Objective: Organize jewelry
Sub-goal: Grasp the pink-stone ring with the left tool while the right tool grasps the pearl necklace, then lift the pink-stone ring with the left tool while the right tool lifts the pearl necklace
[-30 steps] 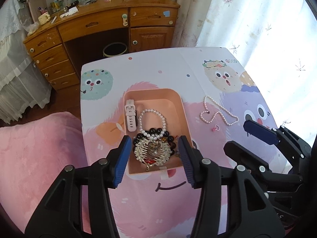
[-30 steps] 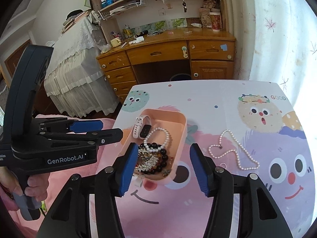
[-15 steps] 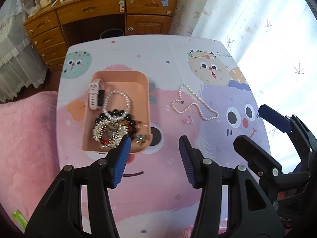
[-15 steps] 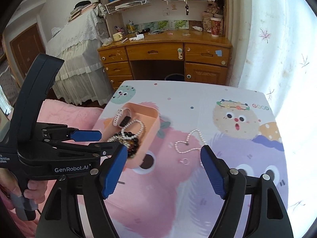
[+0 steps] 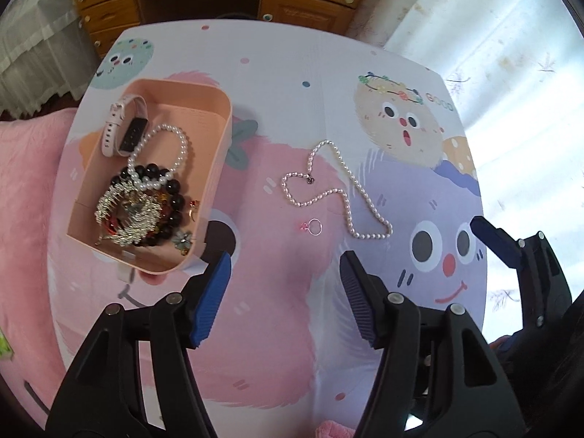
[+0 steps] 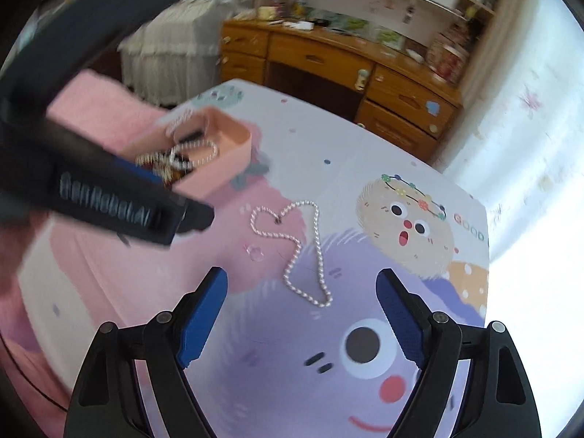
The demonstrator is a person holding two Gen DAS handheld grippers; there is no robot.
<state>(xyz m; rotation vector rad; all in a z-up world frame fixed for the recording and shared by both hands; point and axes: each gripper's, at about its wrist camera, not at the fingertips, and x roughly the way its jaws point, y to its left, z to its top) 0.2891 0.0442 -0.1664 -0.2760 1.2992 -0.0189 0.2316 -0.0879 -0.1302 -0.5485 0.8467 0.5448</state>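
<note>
A pink tray (image 5: 219, 146) (image 6: 233, 138) on the cartoon-print table holds a pink watch (image 5: 120, 127), a pearl bracelet (image 5: 160, 157), a dark bead bracelet (image 5: 175, 204) and a silver piece (image 5: 127, 215). A pearl necklace (image 5: 339, 193) (image 6: 303, 252) lies loose on the table right of the tray. A small ring with a pink stone (image 5: 314, 227) (image 6: 255, 253) lies beside it. My left gripper (image 5: 284, 292) is open and empty, above the table just before the ring. My right gripper (image 6: 301, 310) is open and empty, just before the necklace's near end.
The table (image 5: 292, 73) ends close on the right by a bright white curtain (image 5: 511, 36). A pink bed cover (image 5: 22, 200) lies left. A wooden desk (image 6: 346, 58) with drawers stands beyond the far edge. The right view is blurred by motion.
Both grippers have moved right, away from the tray and toward the loose necklace and ring. Both stay open. The jewelry has not moved.
</note>
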